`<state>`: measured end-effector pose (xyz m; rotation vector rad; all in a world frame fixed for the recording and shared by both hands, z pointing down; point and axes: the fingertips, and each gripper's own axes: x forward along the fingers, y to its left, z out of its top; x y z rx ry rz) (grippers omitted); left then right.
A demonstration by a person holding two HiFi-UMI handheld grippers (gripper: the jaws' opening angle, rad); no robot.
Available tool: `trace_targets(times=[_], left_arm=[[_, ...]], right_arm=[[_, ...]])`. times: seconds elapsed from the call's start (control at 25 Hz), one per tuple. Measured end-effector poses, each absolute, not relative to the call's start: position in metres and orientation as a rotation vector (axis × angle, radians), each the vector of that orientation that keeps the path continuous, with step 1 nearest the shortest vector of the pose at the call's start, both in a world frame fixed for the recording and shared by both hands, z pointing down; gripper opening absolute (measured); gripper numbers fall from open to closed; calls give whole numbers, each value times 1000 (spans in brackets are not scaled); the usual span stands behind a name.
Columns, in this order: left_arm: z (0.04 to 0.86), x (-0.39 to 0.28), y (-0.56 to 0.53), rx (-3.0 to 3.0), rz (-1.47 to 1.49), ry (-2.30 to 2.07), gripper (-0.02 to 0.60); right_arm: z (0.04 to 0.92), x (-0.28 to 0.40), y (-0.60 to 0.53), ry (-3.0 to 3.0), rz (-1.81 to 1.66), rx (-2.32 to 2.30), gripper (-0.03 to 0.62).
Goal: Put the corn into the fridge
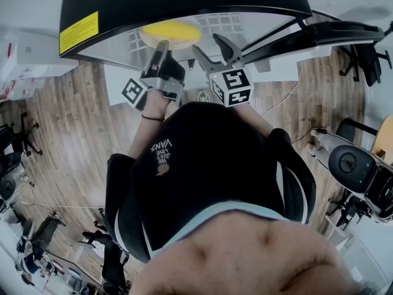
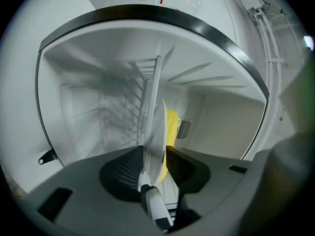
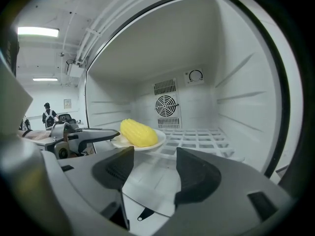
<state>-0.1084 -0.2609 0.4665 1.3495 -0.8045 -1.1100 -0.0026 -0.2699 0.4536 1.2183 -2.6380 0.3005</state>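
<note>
**A:** Where is the corn (image 3: pixel 139 132) right now?

**B:** It is inside the fridge (image 3: pixel 236 107). It lies on a white plate (image 3: pixel 160 136) that appears to rest on the front left part of the wire shelf (image 3: pixel 197 137).

**A:** So is the job done?

**B:** I'd say nearly. The corn is in, and the plate looks level and supported by the shelf. What's left is getting the tools out, and probably closing the fridge, which stands open.

**A:** What is the left gripper (image 2: pixel 155 151) doing?

**B:** Its jaws are spread wide, with the near rim of the plate between them. In its own view the pads look just off the rim and not pressing on it, so I read that as a released grip, though the gap is slim.

**A:** And the right gripper (image 3: pixel 155 156)?

**B:** Its jaws are apart and nothing is between them. It points into the compartment from just beside the left one and touches neither the plate nor the corn.

**A:** Any risk in backing out?

**B:** The left jaws straddle the rim. Pulling back at an angle could drag the plate towards the shelf's front edge, so a straight retreat seems safest.
</note>
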Motion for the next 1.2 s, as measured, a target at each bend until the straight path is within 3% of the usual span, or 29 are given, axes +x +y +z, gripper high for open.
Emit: trace_targets(times=[1.2], left_arm=[[472, -122, -266, 1316, -1147, -838, 123]], right_arm=[[451, -12, -294, -2641, 263, 1199, 279]])
